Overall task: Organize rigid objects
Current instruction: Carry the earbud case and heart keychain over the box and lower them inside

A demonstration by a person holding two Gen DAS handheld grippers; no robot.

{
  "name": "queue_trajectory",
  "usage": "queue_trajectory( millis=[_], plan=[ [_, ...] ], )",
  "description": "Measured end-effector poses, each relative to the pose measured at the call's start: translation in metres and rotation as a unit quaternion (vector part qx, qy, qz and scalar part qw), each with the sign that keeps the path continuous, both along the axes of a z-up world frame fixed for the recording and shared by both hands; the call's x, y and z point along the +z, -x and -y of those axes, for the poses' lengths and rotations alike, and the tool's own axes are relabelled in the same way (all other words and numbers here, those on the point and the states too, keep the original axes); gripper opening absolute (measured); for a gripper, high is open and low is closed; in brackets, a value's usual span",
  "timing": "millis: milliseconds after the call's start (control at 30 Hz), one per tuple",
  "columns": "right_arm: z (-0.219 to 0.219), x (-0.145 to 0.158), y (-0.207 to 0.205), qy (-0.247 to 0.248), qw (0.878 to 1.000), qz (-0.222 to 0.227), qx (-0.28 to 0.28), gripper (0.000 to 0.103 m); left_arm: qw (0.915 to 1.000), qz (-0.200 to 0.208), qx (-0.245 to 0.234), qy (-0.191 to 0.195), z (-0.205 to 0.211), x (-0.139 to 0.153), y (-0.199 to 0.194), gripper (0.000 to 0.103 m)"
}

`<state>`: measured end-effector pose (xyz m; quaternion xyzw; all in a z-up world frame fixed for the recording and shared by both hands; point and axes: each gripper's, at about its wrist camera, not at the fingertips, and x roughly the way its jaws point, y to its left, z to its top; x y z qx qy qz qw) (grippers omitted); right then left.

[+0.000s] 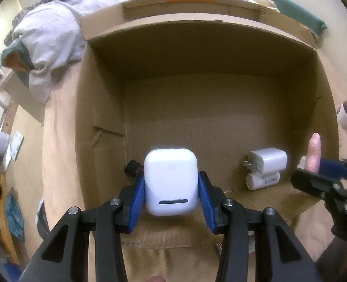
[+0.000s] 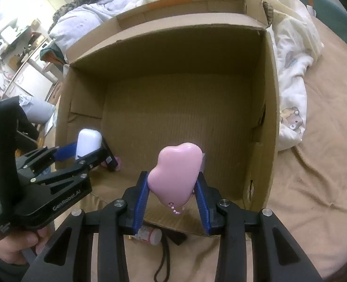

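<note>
My left gripper (image 1: 171, 185) is shut on a white earbud case (image 1: 170, 181), held over the near left part of the open cardboard box (image 1: 103, 122). My right gripper (image 2: 172, 188) is shut on a pink cloud-shaped gadget (image 2: 177, 172), held over the box's near right part. In the left wrist view the pink gadget (image 1: 314, 151) and the right gripper (image 1: 323, 171) show at the right edge. In the right wrist view the left gripper (image 2: 84, 150) and its white case (image 2: 87, 142) show at the left. A white charger plug (image 1: 266, 159) rests on a small white bottle (image 1: 262, 179) on the box floor.
A black item (image 1: 132, 166) lies on the box floor behind the case. The box stands on a tan bedsheet (image 2: 314, 176) with crumpled bedding (image 2: 293, 82) beside it. A small white bottle (image 2: 148, 235) and a dark cord (image 2: 163, 258) lie before the box. A white jar (image 1: 346, 115) lies right of it.
</note>
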<state>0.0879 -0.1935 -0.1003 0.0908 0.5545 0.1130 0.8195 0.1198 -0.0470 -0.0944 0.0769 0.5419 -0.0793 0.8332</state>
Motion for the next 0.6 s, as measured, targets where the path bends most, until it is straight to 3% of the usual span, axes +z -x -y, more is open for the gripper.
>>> queue_trajectory(
  millis=[600],
  plan=[
    [0.0018, -0.0104, -0.0052, 0.007, 1.000, -0.019, -0.007, 0.040, 0.9999, 0.000, 0.013, -0.009, -0.0006, 0.0011, 0.0026, 0.040]
  ],
)
